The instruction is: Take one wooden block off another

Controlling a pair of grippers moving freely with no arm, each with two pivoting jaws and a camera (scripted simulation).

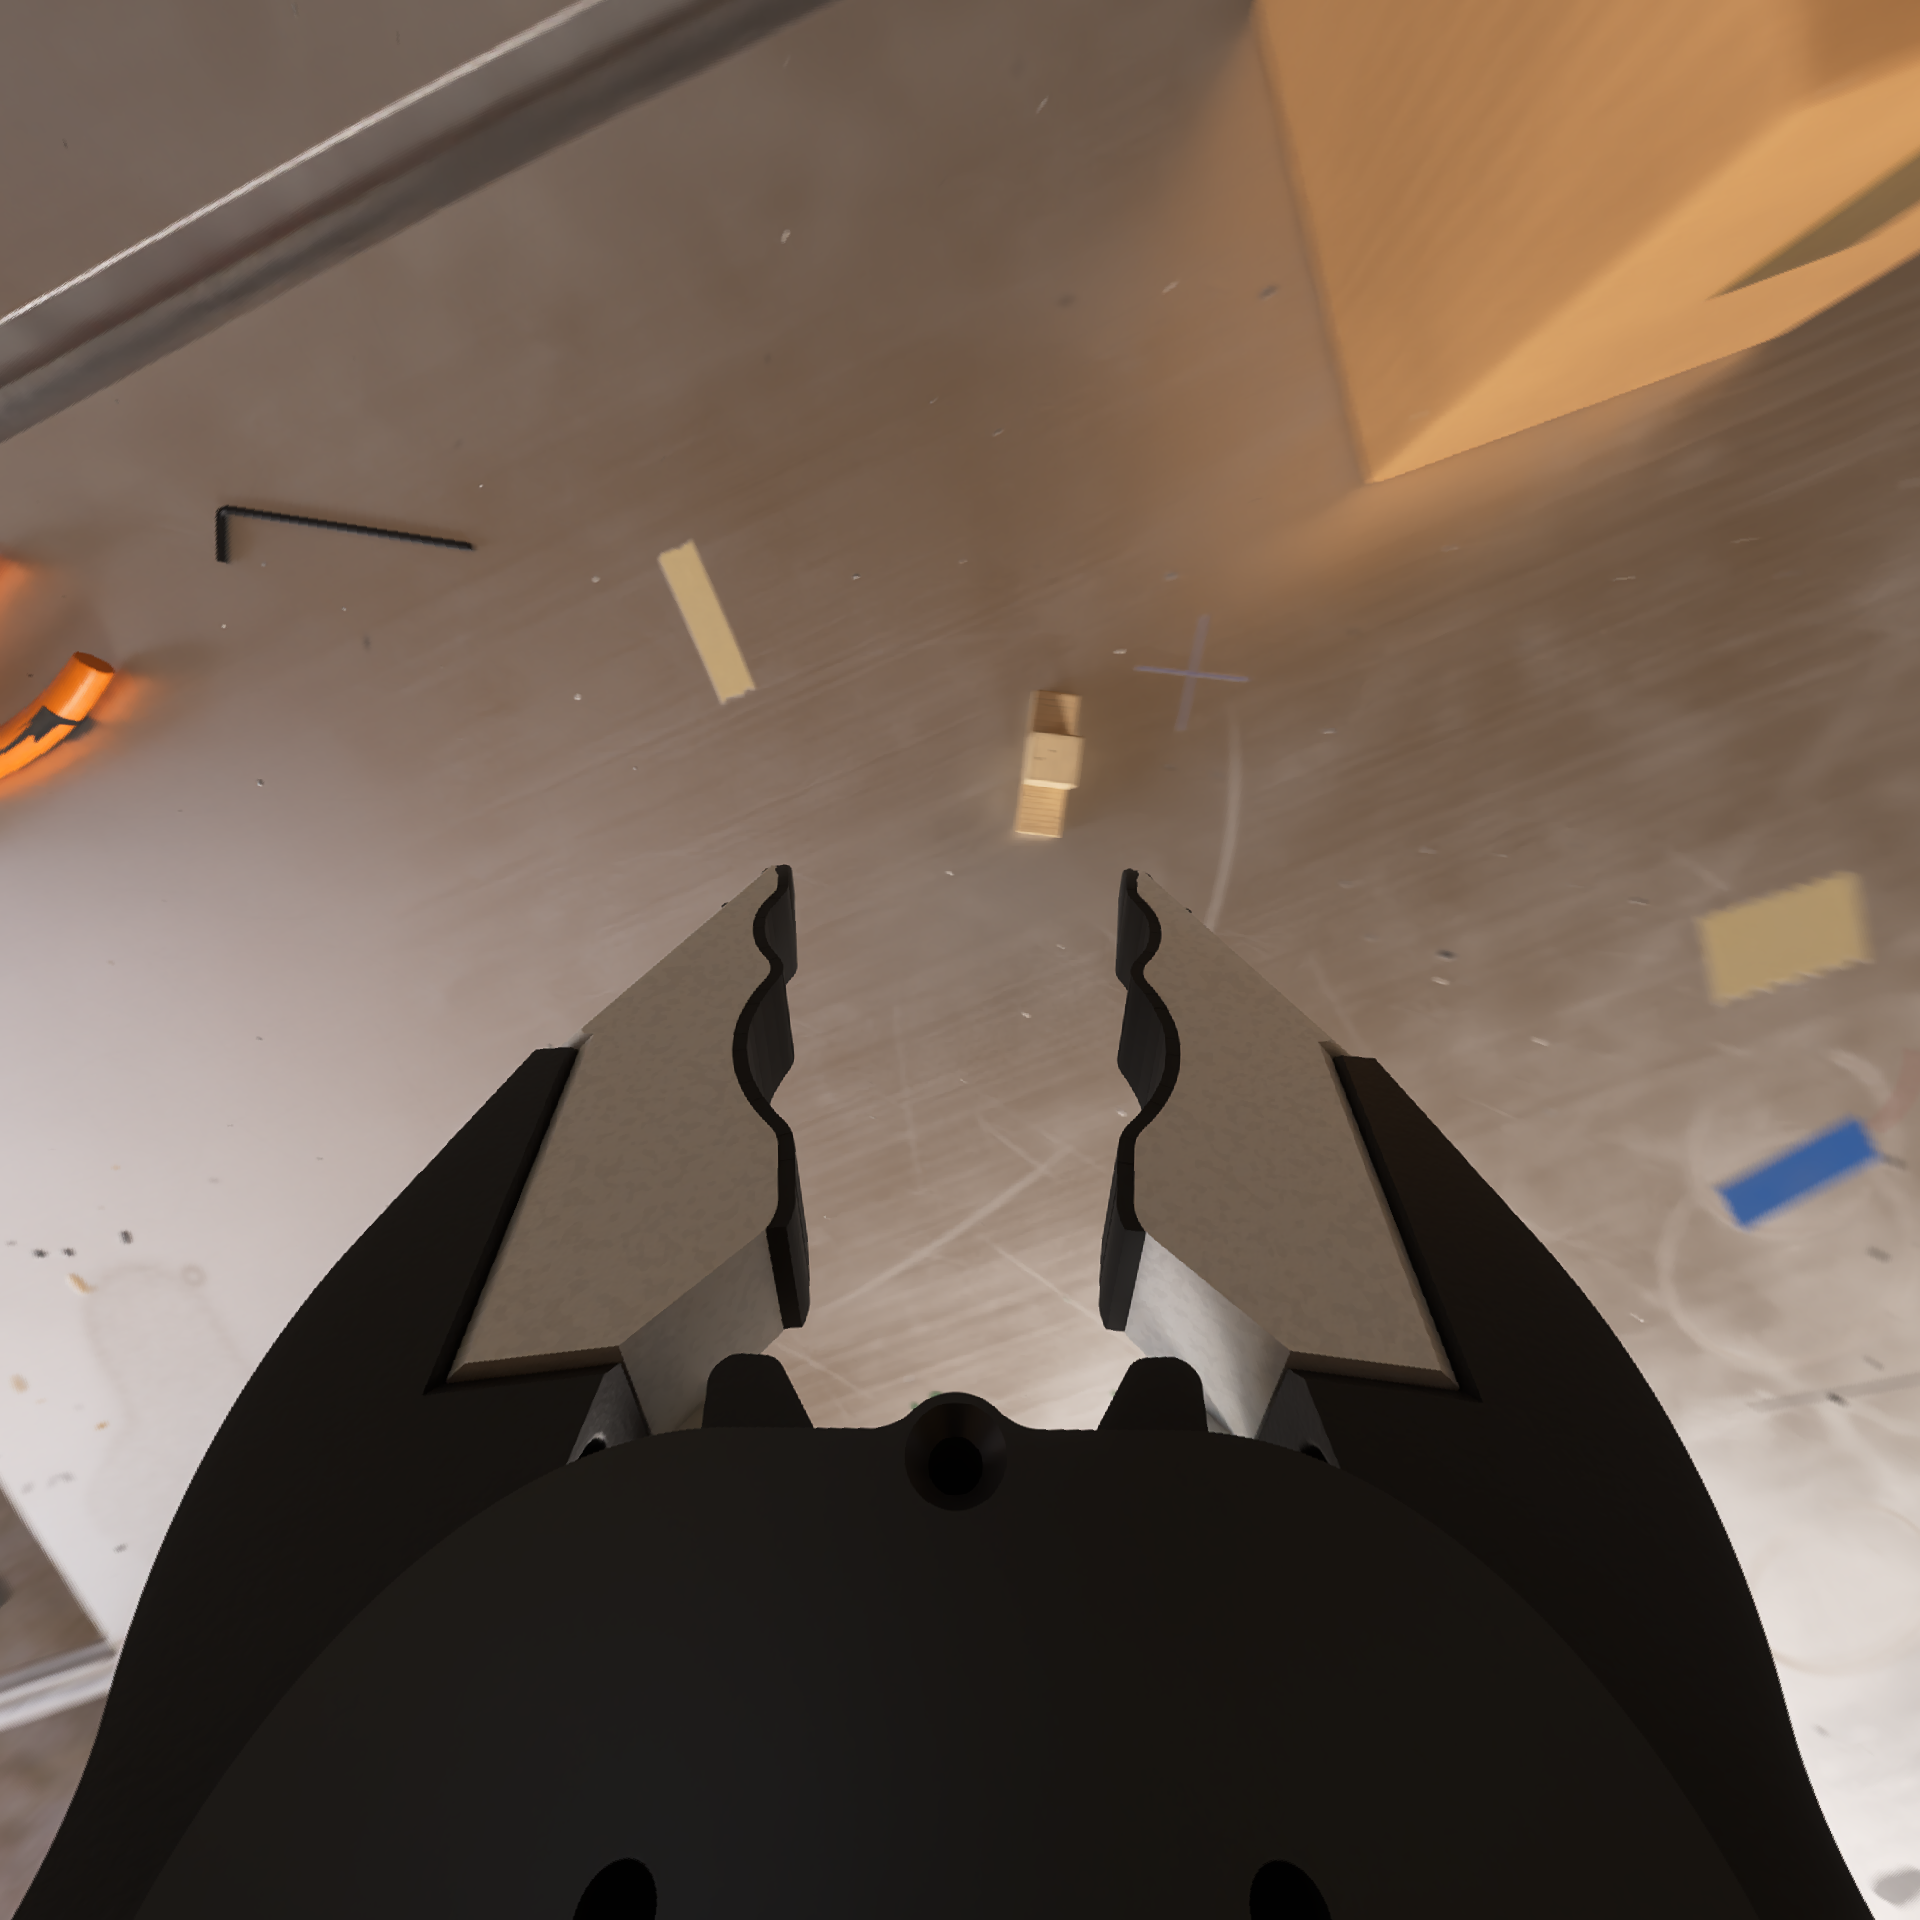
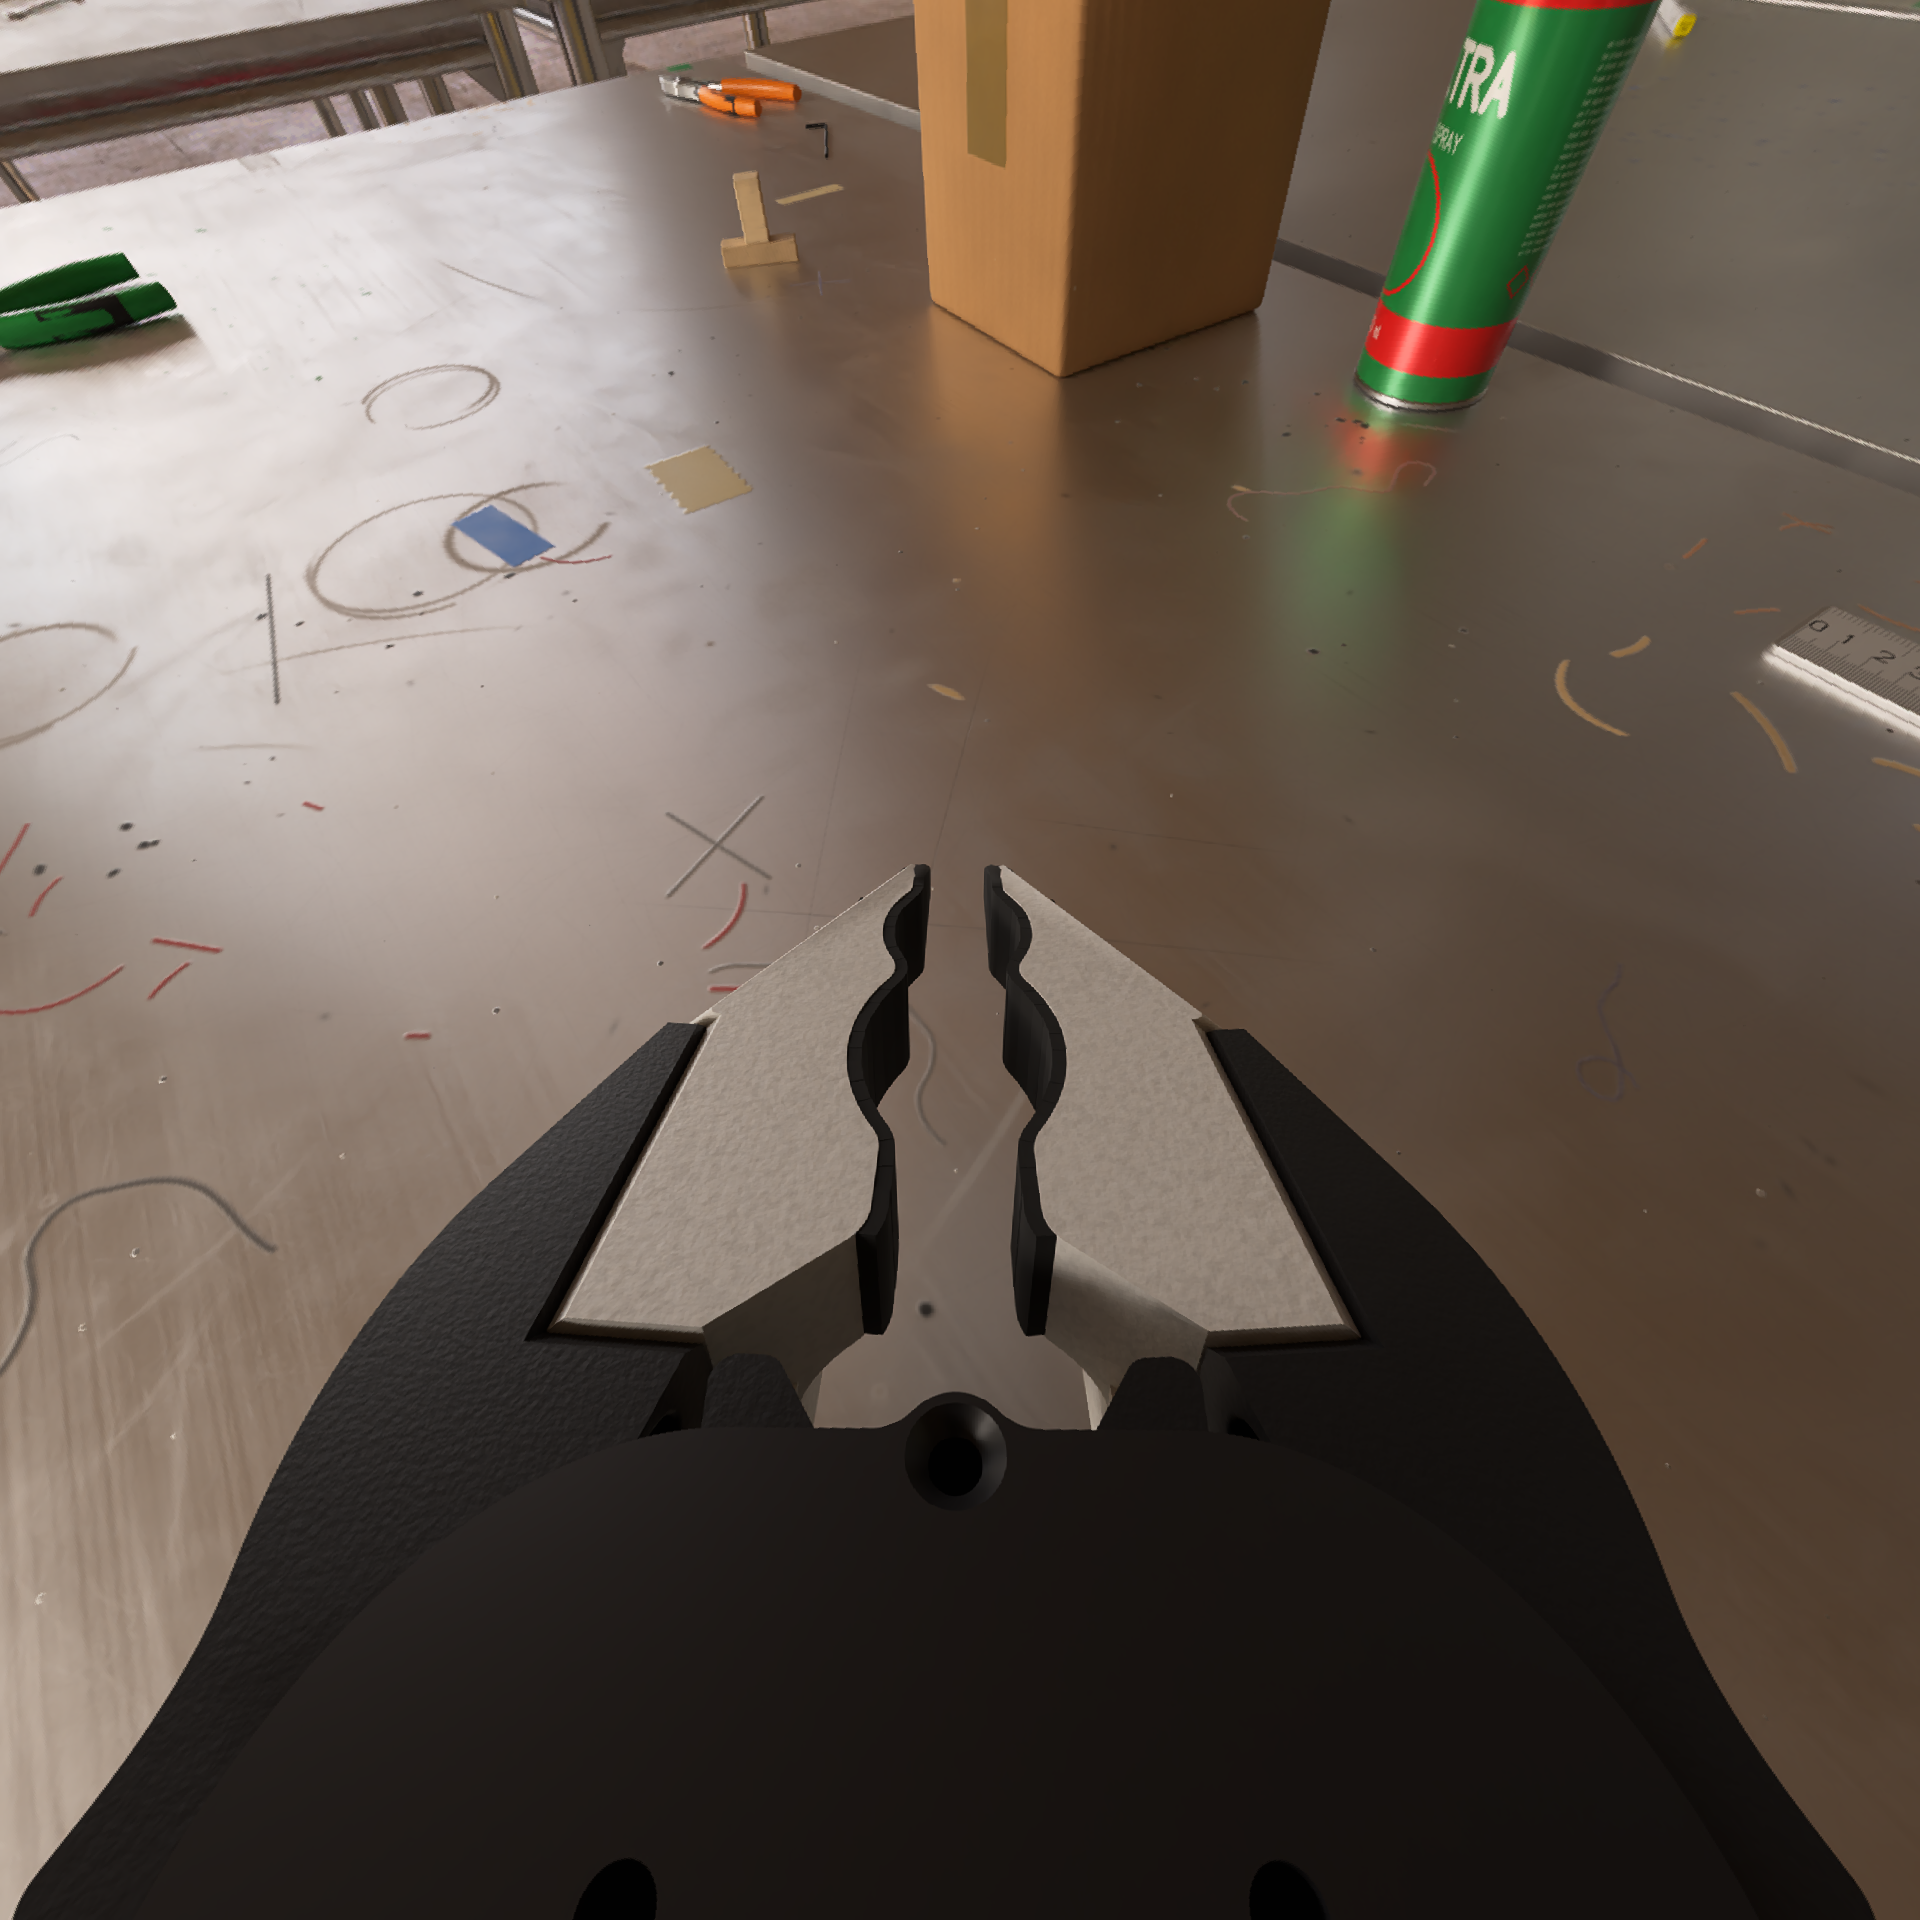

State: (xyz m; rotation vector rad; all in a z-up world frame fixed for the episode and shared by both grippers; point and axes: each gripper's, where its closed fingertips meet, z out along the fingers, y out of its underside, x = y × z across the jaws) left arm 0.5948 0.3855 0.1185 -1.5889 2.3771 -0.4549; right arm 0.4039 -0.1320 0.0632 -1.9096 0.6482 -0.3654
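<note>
Two pale wooden blocks stand on the metal table. In the left wrist view, seen from above, the upper block stands across the lower flat block. My left gripper is open and empty, above the table, with the blocks just ahead of its right fingertip. In the right wrist view the upright block stands on the flat one, far off beside a cardboard box. My right gripper is empty, low over the table, its jaws drawn in to a narrow slit.
A cardboard box stands right of the blocks and also shows in the left wrist view. A green spray can, orange pliers, a hex key, a green-handled tool, tape scraps and a ruler lie around.
</note>
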